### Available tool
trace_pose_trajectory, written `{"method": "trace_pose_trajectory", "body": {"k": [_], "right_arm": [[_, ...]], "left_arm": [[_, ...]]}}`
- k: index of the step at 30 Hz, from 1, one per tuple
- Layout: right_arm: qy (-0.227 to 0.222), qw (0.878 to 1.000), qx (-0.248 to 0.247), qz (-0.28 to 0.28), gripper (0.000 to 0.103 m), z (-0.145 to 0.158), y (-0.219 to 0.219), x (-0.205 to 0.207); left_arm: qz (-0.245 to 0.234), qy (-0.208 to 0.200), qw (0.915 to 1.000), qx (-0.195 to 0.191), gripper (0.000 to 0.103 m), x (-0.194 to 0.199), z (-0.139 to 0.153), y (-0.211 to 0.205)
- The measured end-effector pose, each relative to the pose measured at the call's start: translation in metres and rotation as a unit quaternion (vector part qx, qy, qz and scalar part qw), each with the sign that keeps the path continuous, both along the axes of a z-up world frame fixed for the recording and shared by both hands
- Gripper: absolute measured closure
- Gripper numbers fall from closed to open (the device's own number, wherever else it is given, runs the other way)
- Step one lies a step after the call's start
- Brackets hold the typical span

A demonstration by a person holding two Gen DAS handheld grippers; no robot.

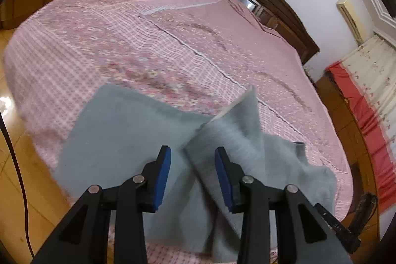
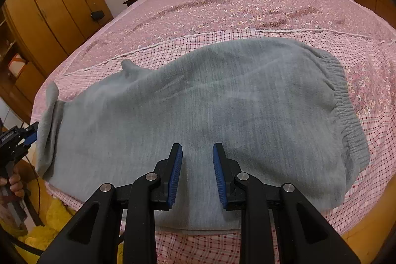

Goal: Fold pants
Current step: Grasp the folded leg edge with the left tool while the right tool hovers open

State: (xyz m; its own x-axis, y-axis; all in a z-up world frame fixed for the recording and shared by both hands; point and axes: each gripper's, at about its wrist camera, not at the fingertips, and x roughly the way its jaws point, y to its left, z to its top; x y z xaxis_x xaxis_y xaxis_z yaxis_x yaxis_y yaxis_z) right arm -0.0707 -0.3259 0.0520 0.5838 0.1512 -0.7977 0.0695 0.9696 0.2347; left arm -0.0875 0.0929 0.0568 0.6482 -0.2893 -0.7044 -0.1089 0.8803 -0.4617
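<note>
Left wrist view first: my left gripper [image 1: 193, 152] sits at the bottom centre of the frame with its jaws spread wide and nothing between them, blue pads facing each other. Right in front of it the grey pants [image 1: 138, 140] lie on the pink bedspread [image 1: 173, 41], filling the lower middle of the frame, and one part of the fabric sticks up just beyond the right-hand pad. It's a bit motion-blurred here, so I can't tell if the pads touch the cloth.

Right wrist view: my right gripper [image 2: 198, 152] is also wide open at bottom centre, hovering over the near edge of the pants. They stretch across the middle of the frame, elastic waistband [image 2: 341, 90] at the right, leg ends at the left.
</note>
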Motion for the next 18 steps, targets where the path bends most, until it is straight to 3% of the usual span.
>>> {"method": "trace_pose_trajectory", "body": {"k": [14,16,17,18], "right_arm": [[0.004,1.000,-0.001,-0.004,0.076,-0.003,0.001,0.001],[0.004,1.000,-0.001,-0.004,0.076,-0.003,0.001,0.001],[0.004,1.000,0.000,-0.004,0.076,-0.003,0.001,0.001],[0.004,1.000,0.000,-0.004,0.076,-0.003,0.001,0.001]], "left_arm": [[-0.025,-0.004,0.9989,0.041,0.063,0.012,-0.009,-0.036],[-0.030,-0.009,0.9980,0.055,0.078,0.011,-0.007,-0.038],[-0.033,-0.011,0.9975,0.061,0.092,0.011,-0.006,-0.040],[-0.034,-0.011,0.9972,0.066,0.094,0.011,-0.004,-0.040]]}}
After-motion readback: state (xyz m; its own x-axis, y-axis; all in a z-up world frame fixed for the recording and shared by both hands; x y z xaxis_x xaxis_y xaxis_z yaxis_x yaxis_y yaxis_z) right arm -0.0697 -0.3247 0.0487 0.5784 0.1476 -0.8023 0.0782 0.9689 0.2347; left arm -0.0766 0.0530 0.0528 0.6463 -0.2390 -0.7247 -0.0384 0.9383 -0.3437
